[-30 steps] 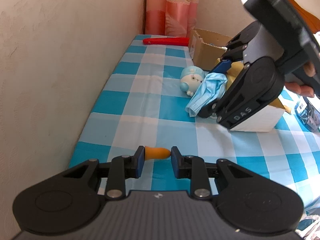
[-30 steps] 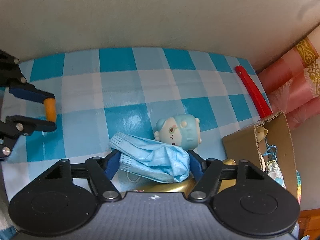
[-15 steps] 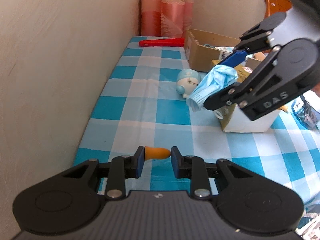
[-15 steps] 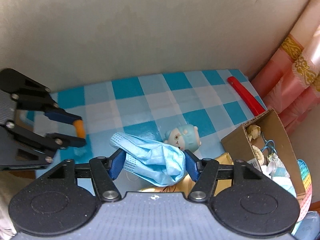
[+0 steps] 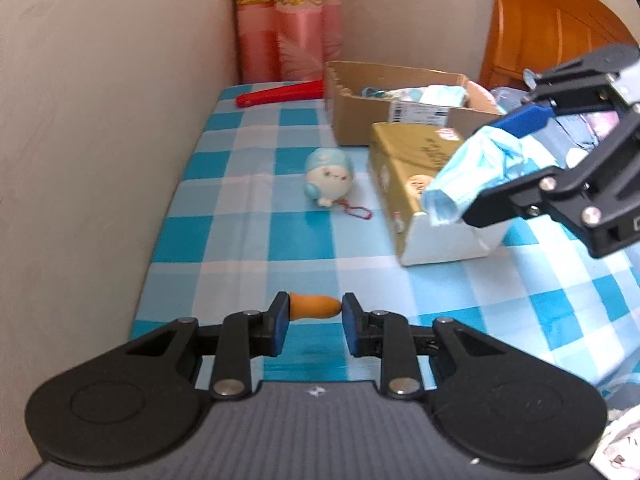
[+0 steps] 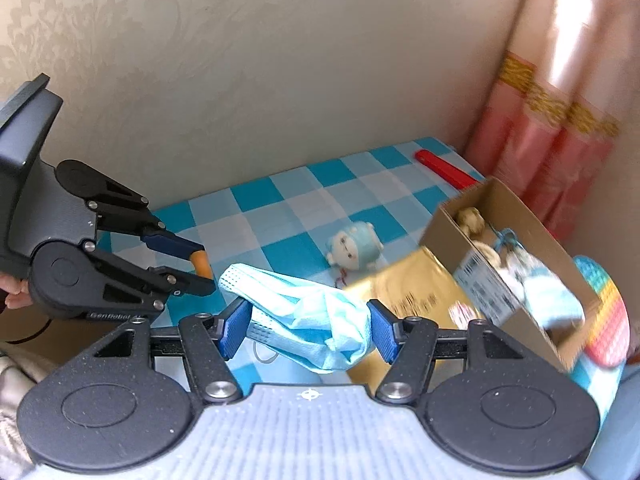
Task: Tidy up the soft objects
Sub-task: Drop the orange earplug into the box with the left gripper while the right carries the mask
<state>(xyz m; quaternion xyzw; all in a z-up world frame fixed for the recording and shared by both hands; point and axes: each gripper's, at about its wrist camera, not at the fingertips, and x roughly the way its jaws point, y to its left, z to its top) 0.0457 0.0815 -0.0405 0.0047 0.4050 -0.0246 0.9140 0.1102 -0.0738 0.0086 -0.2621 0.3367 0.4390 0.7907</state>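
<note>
Crumpled cloth mask (image 6: 308, 316), glossy checked tablecloth (image 5: 248, 216), matt cardboard box (image 5: 360, 120)

A home bedroom: a wooden headboard (image 5: 548, 24) stands behind the checked tablecloth (image 5: 248, 240), pink curtains (image 5: 288, 20) hang in the corner beyond it, against papered walls (image 6: 240, 60).

Beige patterned wall (image 6: 260, 60) meets sunlit pink curtain (image 5: 288, 20); wooden headboard (image 5: 552, 28) behind the blue-checked tablecloth (image 5: 248, 208).
</note>
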